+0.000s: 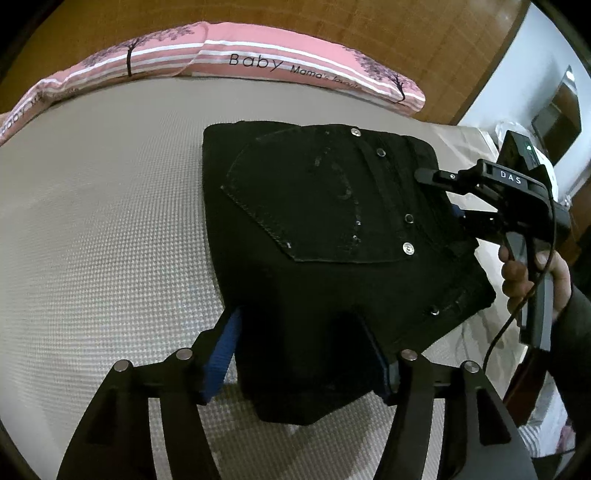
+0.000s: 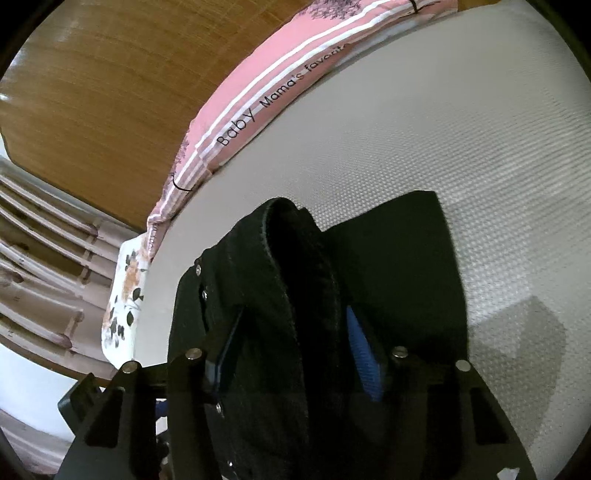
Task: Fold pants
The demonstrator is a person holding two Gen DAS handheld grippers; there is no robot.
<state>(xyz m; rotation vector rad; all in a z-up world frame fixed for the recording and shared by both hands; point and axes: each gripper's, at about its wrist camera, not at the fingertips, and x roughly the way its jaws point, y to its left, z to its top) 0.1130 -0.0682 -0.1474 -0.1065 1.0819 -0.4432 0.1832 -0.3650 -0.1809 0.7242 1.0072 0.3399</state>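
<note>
The black pants [image 1: 332,221] lie folded into a thick square on the grey bed [image 1: 110,221], back pocket and metal studs facing up. My left gripper [image 1: 299,328] straddles the near edge of the fold. Its blue left pad [image 1: 221,354] stands just beside the cloth without pressing, so the jaws are open. My right gripper [image 1: 439,195], held by a hand [image 1: 517,273], bites the waistband side from the right. In the right wrist view the thick waistband roll [image 2: 295,295] fills the gap of the right gripper [image 2: 295,321] and both blue pads [image 2: 364,362] press on it.
A pink striped pillow [image 1: 240,62] printed "Baby Mama's favorite" runs along the far edge of the bed against a wooden headboard [image 1: 332,22]. A floral cloth [image 2: 125,295] hangs at the bed's side. A white wall and dark furniture [image 1: 557,118] stand at the right.
</note>
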